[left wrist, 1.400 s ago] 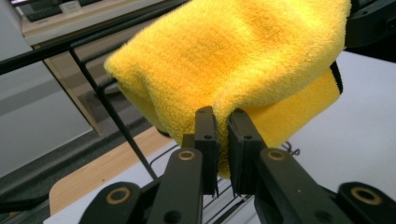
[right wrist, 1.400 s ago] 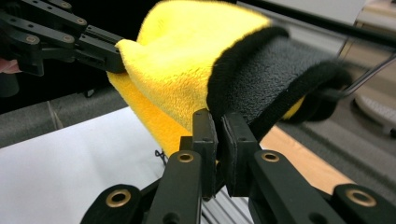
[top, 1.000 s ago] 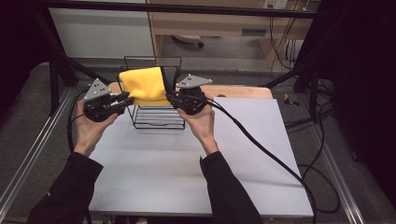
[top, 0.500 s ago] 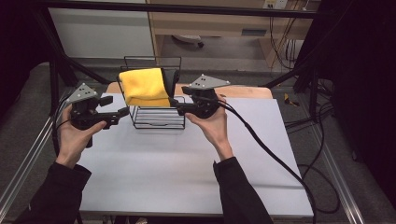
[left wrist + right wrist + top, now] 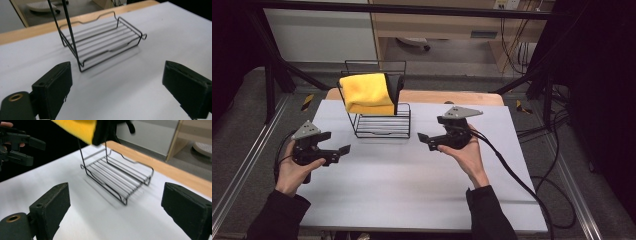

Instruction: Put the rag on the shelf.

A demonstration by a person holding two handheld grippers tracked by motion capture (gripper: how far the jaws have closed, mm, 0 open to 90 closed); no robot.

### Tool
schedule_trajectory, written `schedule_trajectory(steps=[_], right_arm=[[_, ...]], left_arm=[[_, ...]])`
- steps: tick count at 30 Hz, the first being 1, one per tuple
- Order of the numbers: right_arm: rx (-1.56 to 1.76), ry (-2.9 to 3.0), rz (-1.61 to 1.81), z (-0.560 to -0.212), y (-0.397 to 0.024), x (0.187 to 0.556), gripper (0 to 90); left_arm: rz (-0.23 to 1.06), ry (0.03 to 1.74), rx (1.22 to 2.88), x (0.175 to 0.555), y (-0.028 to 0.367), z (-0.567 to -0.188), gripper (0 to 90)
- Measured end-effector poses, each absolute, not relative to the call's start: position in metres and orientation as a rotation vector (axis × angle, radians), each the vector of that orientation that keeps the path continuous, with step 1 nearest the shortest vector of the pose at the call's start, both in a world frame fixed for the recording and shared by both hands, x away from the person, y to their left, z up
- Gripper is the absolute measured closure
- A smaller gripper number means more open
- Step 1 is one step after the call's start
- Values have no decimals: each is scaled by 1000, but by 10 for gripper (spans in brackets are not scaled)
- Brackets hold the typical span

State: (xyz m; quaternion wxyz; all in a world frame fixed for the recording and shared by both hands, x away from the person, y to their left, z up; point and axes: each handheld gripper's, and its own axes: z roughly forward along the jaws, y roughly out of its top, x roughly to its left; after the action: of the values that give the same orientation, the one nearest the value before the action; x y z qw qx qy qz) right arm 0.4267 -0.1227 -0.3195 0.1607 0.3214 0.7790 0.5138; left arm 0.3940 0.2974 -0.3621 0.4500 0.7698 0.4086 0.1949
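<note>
High view first: the folded yellow cloth (image 5: 365,92) hangs draped over the top rail of the black wire rack (image 5: 381,122), which stands on the white table (image 5: 412,185) toward its far edge. Both hands are clear of it. The left hand-held gripper (image 5: 343,151) sits low over the table at the near left of the rack, jaws just opening and spread wide, nothing between them. The right hand-held gripper (image 5: 426,140) is off to the rack's right, pointing back toward it; its jaws have also just been opening, and they hold nothing.

Left gripper view now: two black jaws stand far apart at the bottom corners, bare white table between them. Ahead lies the rack's slatted base (image 5: 105,42), with thin upright wires climbing out of frame.

Right gripper view: again the jaws gape wide and hold nothing. The rack's base (image 5: 120,178) sits ahead on the table, and the yellow cloth with its dark edge (image 5: 80,128) hangs at the top. At far left, the other hand-held gripper (image 5: 37,151) shows against the dark, open too.
</note>
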Motion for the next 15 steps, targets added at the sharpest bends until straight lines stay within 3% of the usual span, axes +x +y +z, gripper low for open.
schedule_trajectory(steps=[15], right_arm=[[1156, 2149, 1464, -392, -223, 394, 34]], left_arm=[[419, 1011, 1971, 379, 300, -418, 27]])
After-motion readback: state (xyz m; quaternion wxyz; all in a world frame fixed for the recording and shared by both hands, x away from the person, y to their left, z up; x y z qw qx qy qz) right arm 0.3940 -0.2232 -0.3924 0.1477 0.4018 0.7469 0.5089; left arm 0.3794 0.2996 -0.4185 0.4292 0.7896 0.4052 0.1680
